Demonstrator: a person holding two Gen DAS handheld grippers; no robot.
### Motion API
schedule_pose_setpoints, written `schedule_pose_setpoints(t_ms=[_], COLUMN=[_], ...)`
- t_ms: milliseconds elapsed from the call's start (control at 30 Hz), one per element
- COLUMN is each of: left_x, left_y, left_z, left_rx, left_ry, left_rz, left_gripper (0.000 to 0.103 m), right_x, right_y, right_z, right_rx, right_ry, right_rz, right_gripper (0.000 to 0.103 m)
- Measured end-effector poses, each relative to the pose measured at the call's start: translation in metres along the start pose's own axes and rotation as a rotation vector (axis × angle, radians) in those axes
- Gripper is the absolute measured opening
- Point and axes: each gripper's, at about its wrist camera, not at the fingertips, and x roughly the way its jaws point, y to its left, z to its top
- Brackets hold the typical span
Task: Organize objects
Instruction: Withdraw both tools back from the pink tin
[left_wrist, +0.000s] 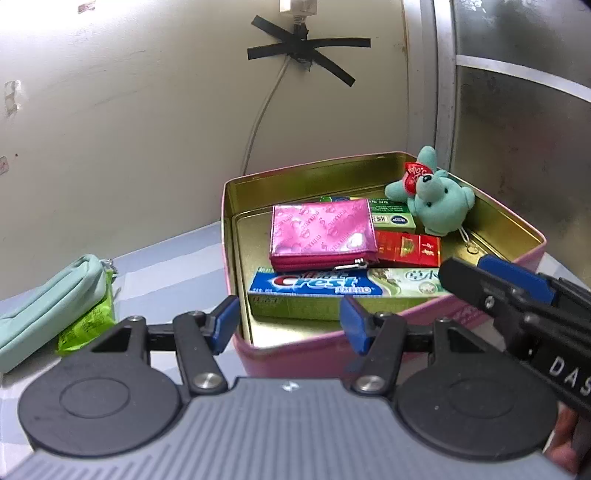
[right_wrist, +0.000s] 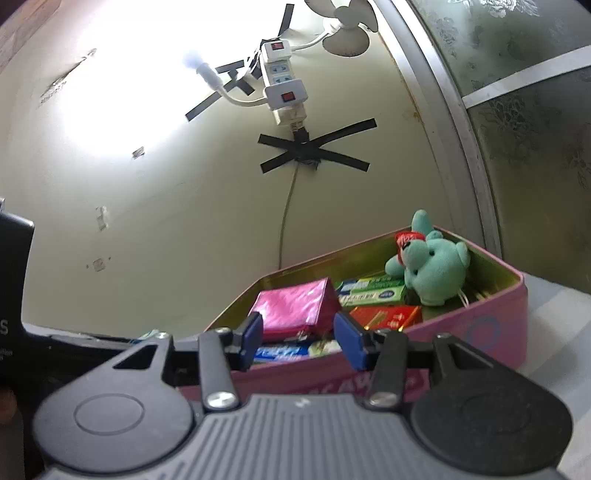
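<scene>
You are holding both tongs near a pink tin (left_wrist: 388, 343) already packed with a toothpaste box (left_wrist: 332, 286), pink wallet (left_wrist: 321, 232) and plush toy (left_wrist: 439, 206). The left tongs (left_wrist: 290, 321) and right tongs (right_wrist: 299, 339) are standing partly open, gripping nothing. A mint pouch (left_wrist: 48, 306) is lying on the surface to the left; judging by that, swing left, open wider and grip across its middle.

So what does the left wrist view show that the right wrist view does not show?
Only the left wrist view shows the mint green pouch lying on a lime green packet on the table, outside the tin, and the right gripper reaching over the tin's edge.

Only the right wrist view shows the white power strip, the small white fan and the lit lamp on the wall.

Both show the pink tin holding the pink wallet, the Crest toothpaste box, the red box, the green box and the teal plush toy. Both grippers are empty.
</scene>
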Motion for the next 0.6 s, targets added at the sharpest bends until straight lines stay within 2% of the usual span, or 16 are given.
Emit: schedule_pose_setpoints(t_ms=[100,300,600], left_x=[-0.011,-0.021,-0.024], left_y=[0.002,0.017,0.065], left_z=[-0.006,-0.023,-0.054], left_rx=[0.007,-0.001,-0.078], left_ry=[-0.021,-0.006,0.045], left_rz=[0.017,0.046,0.102], left_gripper=[0.069,0.069,0.069], right_x=[-0.002,0.005,0.023], right_y=[0.004,0.019,0.065], right_z=[-0.006,-0.02,-0.042], right_rx=[-0.003,-0.003,-0.079], right_ry=[0.035,0.116,0.24], right_rz=[0.013,0.054,0.112], right_gripper=[0.045,0.046,0.047])
